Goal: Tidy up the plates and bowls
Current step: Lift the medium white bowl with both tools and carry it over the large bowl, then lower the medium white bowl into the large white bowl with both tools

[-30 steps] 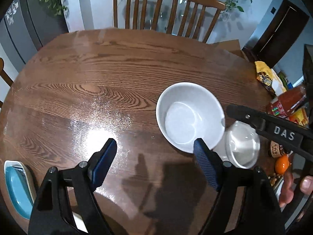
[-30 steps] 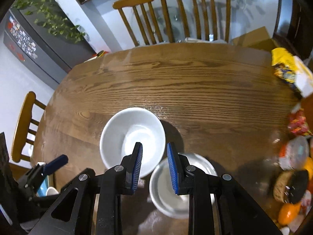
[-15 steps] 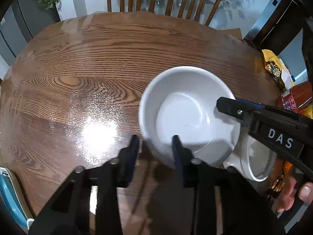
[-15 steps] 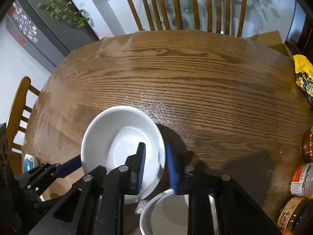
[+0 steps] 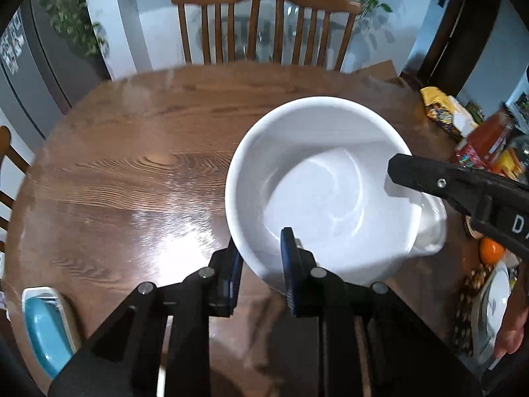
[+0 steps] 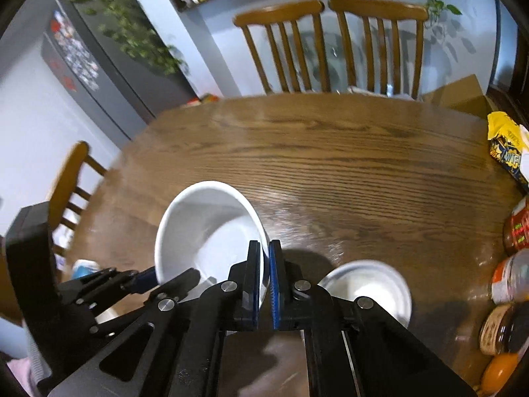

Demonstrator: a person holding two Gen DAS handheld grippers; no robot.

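Far left of the left tongs [image 5: 261,258] there's a blue dish [image 5: 46,330] at the table [image 5: 132,152] edge. Left tongs are closed down on the near rim of the big white bowl [image 5: 317,182], one pad inside, one outside. Right tongs [image 6: 264,264] are pinched almost shut on the same bowl's opposite rim. Just right of them sits a smaller white bowl [image 6: 370,284], then jars [image 6: 509,281] further right
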